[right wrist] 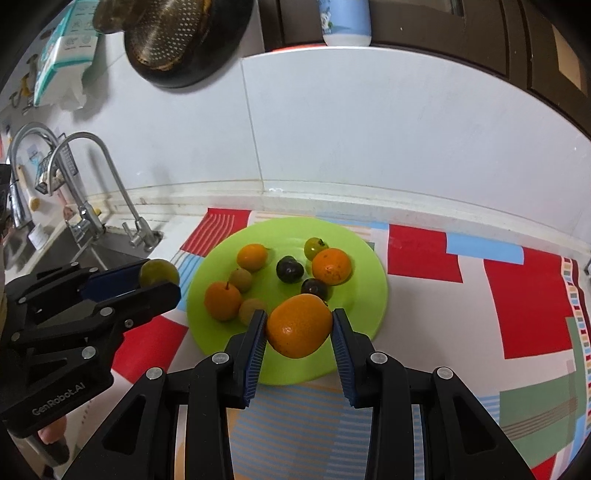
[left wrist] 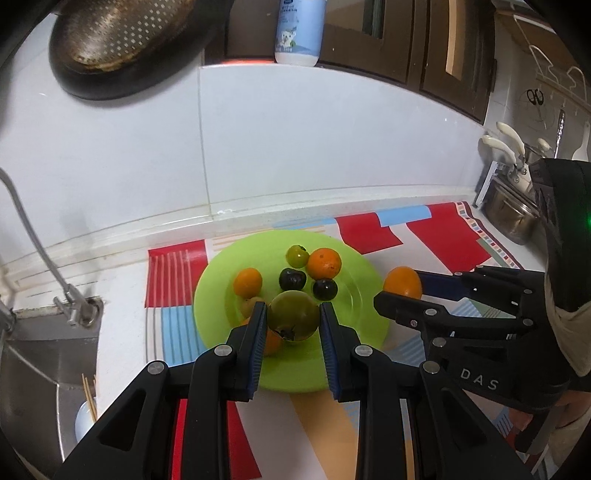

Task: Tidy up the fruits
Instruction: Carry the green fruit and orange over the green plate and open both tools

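Observation:
A lime green plate (left wrist: 354,295) (right wrist: 362,295) lies on a colourful patterned mat and carries several small fruits: oranges, dark plums and green ones. My left gripper (left wrist: 293,314) is shut on a green fruit (left wrist: 293,315), held above the plate's near side; in the right wrist view that gripper (right wrist: 159,282) and its green fruit (right wrist: 159,271) hang left of the plate. My right gripper (right wrist: 299,325) is shut on an orange (right wrist: 299,325) over the plate's near edge; the left wrist view shows it (left wrist: 400,290) with the orange (left wrist: 402,282) right of the plate.
A steel sink (right wrist: 85,254) with a curved tap (right wrist: 92,177) lies to the left. A dark pan (left wrist: 122,44) hangs on the white tiled wall, with a white bottle (left wrist: 299,33) on a ledge. A metal pot (left wrist: 509,214) and knife rack stand at the far right.

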Demonstrator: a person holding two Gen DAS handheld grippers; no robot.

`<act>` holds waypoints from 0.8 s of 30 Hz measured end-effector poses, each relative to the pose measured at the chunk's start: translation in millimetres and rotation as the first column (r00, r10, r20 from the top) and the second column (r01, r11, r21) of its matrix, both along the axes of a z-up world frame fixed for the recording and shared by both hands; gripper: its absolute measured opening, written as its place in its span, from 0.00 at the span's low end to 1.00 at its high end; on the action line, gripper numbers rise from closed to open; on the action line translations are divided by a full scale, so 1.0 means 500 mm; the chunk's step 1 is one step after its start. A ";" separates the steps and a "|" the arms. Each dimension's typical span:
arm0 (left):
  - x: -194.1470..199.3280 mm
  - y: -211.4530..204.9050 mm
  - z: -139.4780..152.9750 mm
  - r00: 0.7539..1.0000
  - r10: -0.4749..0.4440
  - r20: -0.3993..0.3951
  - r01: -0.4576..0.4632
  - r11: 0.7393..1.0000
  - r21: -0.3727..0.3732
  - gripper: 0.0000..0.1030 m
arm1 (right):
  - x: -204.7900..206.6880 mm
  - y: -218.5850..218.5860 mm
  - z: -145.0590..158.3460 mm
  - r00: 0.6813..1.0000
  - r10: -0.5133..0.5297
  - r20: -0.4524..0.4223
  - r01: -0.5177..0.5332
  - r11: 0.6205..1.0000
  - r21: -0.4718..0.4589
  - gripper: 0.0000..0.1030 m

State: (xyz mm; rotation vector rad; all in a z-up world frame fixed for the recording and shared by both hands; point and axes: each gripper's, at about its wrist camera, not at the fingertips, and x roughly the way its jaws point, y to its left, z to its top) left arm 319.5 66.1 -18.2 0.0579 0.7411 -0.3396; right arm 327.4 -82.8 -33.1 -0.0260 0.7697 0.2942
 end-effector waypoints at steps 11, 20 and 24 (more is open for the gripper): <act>0.065 -0.011 -0.040 0.999 -0.022 -0.042 0.023 1.000 0.017 0.27 | 0.047 0.002 -0.026 1.000 0.011 -0.029 -0.011 1.000 -0.007 0.35; 0.106 -0.022 -0.072 0.996 -0.048 -0.078 0.050 0.998 0.028 0.28 | 0.078 0.003 -0.054 0.998 0.020 -0.064 -0.020 1.000 -0.005 0.35; 0.120 -0.024 -0.083 0.994 -0.054 -0.092 0.057 0.998 0.036 0.28 | 0.090 0.005 -0.066 0.997 0.022 -0.077 -0.023 1.000 -0.006 0.35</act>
